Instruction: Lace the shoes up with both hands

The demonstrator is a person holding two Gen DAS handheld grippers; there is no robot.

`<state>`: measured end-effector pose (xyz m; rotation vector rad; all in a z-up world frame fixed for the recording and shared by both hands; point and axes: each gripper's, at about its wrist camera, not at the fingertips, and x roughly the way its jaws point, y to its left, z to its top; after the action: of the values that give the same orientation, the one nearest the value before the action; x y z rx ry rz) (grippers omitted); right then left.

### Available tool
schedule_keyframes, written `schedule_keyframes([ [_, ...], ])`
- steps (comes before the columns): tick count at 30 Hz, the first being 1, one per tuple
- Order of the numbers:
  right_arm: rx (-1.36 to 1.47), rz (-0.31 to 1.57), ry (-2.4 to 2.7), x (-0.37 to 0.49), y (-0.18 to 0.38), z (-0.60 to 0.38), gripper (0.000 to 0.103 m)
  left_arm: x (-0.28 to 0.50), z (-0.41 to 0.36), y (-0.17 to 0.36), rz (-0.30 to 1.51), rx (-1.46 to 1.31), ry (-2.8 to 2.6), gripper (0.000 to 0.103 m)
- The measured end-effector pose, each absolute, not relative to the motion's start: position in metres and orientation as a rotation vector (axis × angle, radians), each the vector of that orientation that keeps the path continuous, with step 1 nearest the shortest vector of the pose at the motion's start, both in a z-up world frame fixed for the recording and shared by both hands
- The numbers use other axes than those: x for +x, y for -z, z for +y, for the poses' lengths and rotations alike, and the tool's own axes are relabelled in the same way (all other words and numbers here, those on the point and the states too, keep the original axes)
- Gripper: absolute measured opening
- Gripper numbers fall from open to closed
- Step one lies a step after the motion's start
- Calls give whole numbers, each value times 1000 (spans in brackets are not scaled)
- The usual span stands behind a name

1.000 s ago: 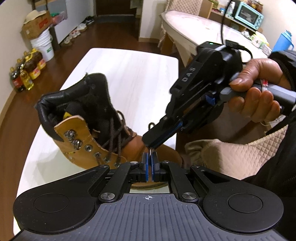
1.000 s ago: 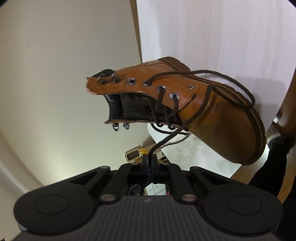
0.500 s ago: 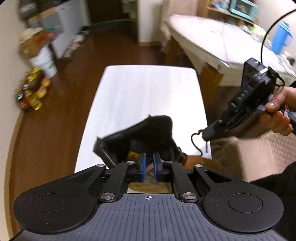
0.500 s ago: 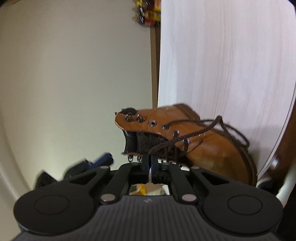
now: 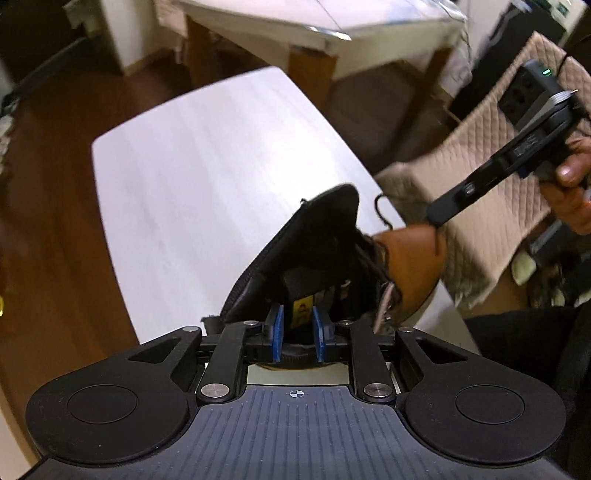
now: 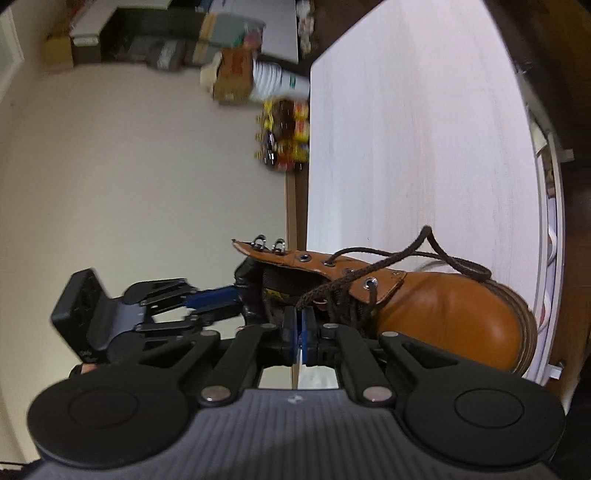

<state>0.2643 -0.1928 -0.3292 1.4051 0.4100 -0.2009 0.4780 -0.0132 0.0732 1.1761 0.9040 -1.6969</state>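
Note:
A tan leather boot (image 6: 450,314) with a black padded collar (image 5: 317,236) lies on its side in the right wrist view, on the near end of a white table (image 5: 203,166). My left gripper (image 5: 298,314) points steeply down at the boot's opening. Its jaws are opening, and the tongue's yellow label (image 5: 301,310) shows in the gap, untouched by the pads. My right gripper (image 6: 298,314) is shut on the dark brown lace (image 6: 332,288), which runs to it from a lower eyelet. From the left wrist view, the right gripper (image 5: 434,221) hangs just past the toe.
A quilted beige chair (image 5: 480,155) stands right of the table, with a second pale table (image 5: 295,22) behind. Bottles (image 6: 284,140), a white bucket (image 6: 277,83) and a carton sit on the floor by the wall. A hand (image 5: 569,184) holds the right gripper.
The left gripper went from shut to open and swung over the boot's collar, rolling as it went. The right gripper drew away from the boot, still shut on the lace.

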Motion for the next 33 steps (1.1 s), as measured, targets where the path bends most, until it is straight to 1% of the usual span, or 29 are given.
schedule_keyframes([
  [5,1434,354,221,254,328,-188,3,483,-29,-57,1004,1223,1685,18],
  [9,1480,332,207,256,339,-191,3,487,-44,-46,1109,1250,1668,19],
  [13,1514,309,181,258,348,-190,3,484,-52,-37,1169,1313,1674,19],
  [15,1523,303,179,257,351,-189,3,480,-56,-33,1177,1348,1688,21],
  [19,1531,280,195,252,355,-187,3,470,-59,-26,1138,1436,1726,18],
  [22,1534,245,240,246,356,-181,3,467,-56,-29,1141,1473,1760,17],
  [23,1534,237,250,245,356,-179,3,466,-55,-32,1122,1477,1775,9],
  [24,1531,226,268,243,355,-176,3,464,-54,-37,1094,1483,1797,8],
  [26,1526,202,303,241,354,-170,3,466,-55,-46,1095,1449,1840,8],
  [27,1525,179,326,239,352,-164,3,470,-57,-55,1137,1389,1886,7],
  [28,1525,160,345,238,350,-159,3,475,-59,-64,1188,1317,1938,4],
  [30,1529,127,369,235,349,-150,3,483,-62,-75,1258,1217,1991,3],
  [32,1542,103,398,233,352,-140,3,484,-63,-77,1270,1208,2012,4],
  [33,1551,93,406,233,354,-136,3,484,-62,-77,1246,1240,2007,5],
])
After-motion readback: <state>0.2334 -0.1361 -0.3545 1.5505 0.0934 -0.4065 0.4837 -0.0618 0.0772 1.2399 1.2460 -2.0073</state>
